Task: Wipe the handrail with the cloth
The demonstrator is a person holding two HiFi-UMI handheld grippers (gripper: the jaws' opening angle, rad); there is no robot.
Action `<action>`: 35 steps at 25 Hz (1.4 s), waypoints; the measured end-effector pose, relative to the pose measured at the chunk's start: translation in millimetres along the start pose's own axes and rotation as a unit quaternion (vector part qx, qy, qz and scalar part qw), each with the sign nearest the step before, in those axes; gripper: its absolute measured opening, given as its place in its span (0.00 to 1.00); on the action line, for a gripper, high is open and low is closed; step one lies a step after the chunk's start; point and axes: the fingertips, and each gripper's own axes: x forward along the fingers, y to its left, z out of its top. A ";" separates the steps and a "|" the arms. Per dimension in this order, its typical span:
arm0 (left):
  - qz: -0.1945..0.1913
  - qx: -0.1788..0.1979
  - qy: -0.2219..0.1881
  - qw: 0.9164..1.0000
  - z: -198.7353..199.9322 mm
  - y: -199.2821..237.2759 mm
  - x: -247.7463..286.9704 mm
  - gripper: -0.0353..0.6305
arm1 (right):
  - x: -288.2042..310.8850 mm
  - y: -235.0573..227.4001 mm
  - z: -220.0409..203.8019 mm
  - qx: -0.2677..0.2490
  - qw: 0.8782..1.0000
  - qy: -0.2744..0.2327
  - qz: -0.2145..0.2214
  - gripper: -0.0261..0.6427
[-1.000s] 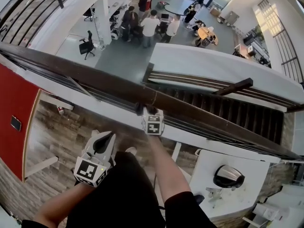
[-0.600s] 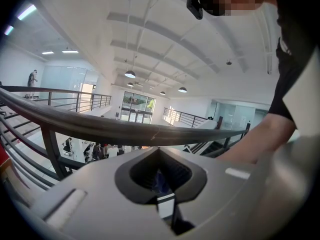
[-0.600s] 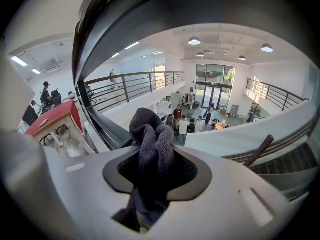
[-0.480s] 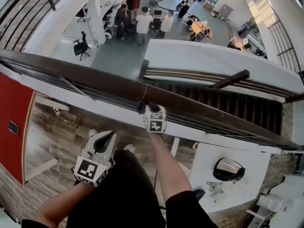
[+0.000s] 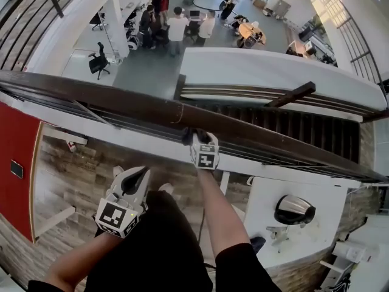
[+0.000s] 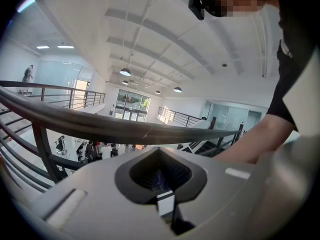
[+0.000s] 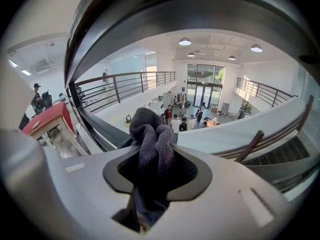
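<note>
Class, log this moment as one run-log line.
right gripper: shut on dark grey knitted cloth, at dark brown handrail | left gripper: shut, empty, held low

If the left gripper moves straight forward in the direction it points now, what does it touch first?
Probably the dark handrail, which crosses right ahead of the left gripper. Depth is unclear, so it may pass just beneath the rail instead.

- The head view looks steeply down from above the handrail, over it to the lower floor well beneath.
- The left gripper view sits back and lower, facing outward and slightly up at the handrail's underside and the ceiling.
- The right gripper view is close against the handrail, which fills its top, and faces across the hall.
- All three share the handrail and the people below.
</note>
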 end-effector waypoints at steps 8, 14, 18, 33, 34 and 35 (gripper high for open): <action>0.008 -0.015 0.005 1.000 -5.2 14.4 -17.9 0.05 | -13.9 10.9 3.5 0.010 1.000 -0.021 0.012 0.22; 0.047 -0.026 0.006 0.999 -5.0 49.0 -42.8 0.05 | -5.5 106.5 4.1 -0.040 0.996 -0.018 0.080 0.22; 0.069 -0.035 -0.003 0.997 -2.3 76.1 -65.9 0.05 | 18.1 194.5 5.8 -0.049 0.989 -0.001 0.142 0.22; 0.156 -0.049 -0.020 0.986 -14.6 196.8 -141.2 0.05 | 127.1 320.7 -11.3 -0.043 0.986 0.094 0.133 0.22; 0.163 -0.050 -0.020 0.985 -15.1 204.4 -147.1 0.05 | 132.3 321.0 -13.8 -0.037 0.987 0.098 0.124 0.22; 0.169 -0.052 -0.017 0.984 -16.6 210.6 -152.6 0.05 | 136.9 322.3 -15.2 -0.032 0.987 0.100 0.118 0.22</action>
